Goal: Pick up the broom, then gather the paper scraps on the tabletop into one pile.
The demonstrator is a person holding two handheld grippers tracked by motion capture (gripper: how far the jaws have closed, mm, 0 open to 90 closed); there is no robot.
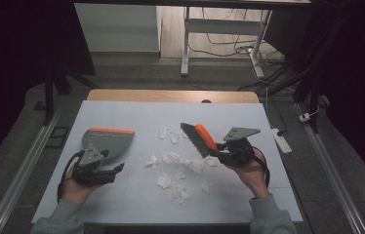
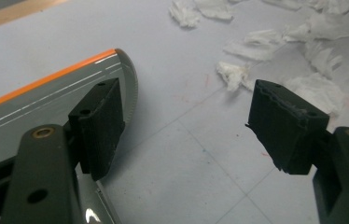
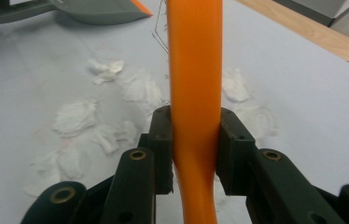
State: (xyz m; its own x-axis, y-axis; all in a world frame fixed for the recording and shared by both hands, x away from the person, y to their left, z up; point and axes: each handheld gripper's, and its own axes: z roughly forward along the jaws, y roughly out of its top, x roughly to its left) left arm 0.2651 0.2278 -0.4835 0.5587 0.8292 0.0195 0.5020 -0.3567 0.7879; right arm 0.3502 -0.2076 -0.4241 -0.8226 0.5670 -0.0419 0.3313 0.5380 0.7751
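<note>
A grey dustpan (image 1: 108,140) with an orange rim lies on the white table top at the left. My left gripper (image 1: 116,170) hovers just in front of it, open, with nothing between its pads. In the left gripper view the dustpan (image 2: 46,100) lies beside the left jaw of the left gripper (image 2: 191,121). My right gripper (image 1: 222,154) is shut on the orange handle of a hand brush (image 1: 199,138), whose dark bristles point to the far left. The brush handle (image 3: 196,70) runs up between the pads of the right gripper (image 3: 195,144). Torn white paper scraps (image 1: 178,168) are scattered between the two grippers.
The white mat (image 1: 122,204) covers a wooden table whose far edge (image 1: 171,95) shows. Beyond stand desk legs (image 1: 185,53) and loose cables. A power strip (image 1: 282,139) lies on the floor to the right. The scraps (image 2: 238,74) lie ahead of the left jaws.
</note>
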